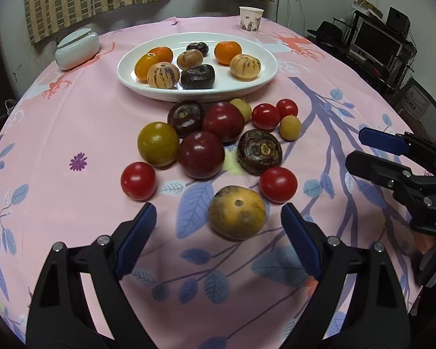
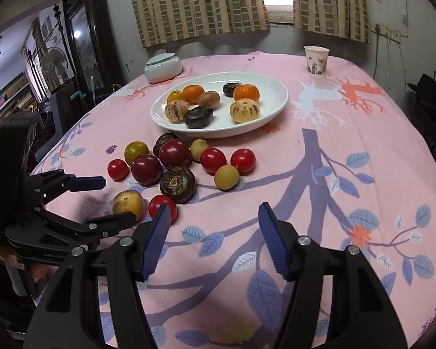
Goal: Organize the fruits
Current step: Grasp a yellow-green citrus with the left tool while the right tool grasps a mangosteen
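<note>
Though mixed, glossy round fruits (image 1: 201, 154)

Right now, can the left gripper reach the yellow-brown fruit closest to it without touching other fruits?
Probably yes. The left gripper is open, and the yellow-brown fruit lies right ahead between its fingertips. Only a red tomato sits close on one side, apart from it.

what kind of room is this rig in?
Likely a lived-in home room, not a lab: a table under a floral tablecloth, checked curtains over a window, and a monitor on cluttered shelving.
</note>
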The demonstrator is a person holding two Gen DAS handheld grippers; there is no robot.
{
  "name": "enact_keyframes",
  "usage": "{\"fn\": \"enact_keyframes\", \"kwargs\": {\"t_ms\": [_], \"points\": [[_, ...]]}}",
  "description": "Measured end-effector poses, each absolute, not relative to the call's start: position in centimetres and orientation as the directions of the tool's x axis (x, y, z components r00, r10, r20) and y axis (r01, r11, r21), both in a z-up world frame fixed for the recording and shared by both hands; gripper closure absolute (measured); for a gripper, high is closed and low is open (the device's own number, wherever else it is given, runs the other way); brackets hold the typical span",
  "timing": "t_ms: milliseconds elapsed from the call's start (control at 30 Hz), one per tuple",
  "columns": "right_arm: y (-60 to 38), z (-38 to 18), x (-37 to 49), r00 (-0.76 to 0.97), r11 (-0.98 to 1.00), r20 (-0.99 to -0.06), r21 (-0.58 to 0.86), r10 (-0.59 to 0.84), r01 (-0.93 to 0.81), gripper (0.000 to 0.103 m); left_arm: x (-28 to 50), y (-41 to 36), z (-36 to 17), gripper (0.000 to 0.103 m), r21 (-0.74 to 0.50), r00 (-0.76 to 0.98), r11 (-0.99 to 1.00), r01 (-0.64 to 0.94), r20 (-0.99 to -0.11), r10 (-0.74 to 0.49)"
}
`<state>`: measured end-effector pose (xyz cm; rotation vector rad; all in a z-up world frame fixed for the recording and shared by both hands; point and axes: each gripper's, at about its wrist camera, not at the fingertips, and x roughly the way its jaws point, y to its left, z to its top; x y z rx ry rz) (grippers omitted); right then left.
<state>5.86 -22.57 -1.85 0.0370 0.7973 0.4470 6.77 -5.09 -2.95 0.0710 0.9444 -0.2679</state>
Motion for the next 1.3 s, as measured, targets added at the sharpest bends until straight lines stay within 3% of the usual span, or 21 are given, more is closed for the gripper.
{"fn": "enact_keyframes", "kwargs": {"t_ms": [267, 433, 800, 867, 1167, 1300], "points": [[-22.3, -2.0, 5.9, 0.600, 0.900, -0.686, 0.201, 0.411, -0.387, 0.040, 6.9, -5.9, -3.4, 0.016, -0.033, 0.554, 0.962, 0.271, -0.812, -0.184], [-22.4, -2.4, 6.1, 0.592, 0.899, -0.692, 0.210, 0.414, -0.383, 0.040, 7.2, -6.1, -3.6, 0.032, -0.031, 0.542, 0.961, 0.276, -0.821, -0.182], [-22.4, -2.7, 6.3, 0.584, 0.896, -0.694, 0.219, 0.422, -0.387, 0.040, 7.4, -6.3, -4.0, 0.034, -0.043, 0.538, 0.963, 0.266, -0.822, -0.185], [-22.3, -2.7, 6.3, 0.584, 0.897, -0.696, 0.217, 0.419, -0.385, 0.040, 7.5, -6.4, -4.1, 0.061, -0.062, 0.533, 0.959, 0.276, -0.821, -0.207], [-22.0, -2.3, 6.0, 0.589, 0.902, -0.702, 0.190, 0.401, -0.388, 0.040, 6.9, -5.4, -3.8, 0.062, -0.051, 0.545, 0.959, 0.278, -0.814, -0.201], [-21.1, -2.0, 7.0, 0.564, 0.923, -0.753, 0.148, 0.338, -0.355, 0.040, 6.1, -3.6, -3.3, 0.062, -0.066, 0.565, 0.968, 0.241, -0.802, -0.195]]}}
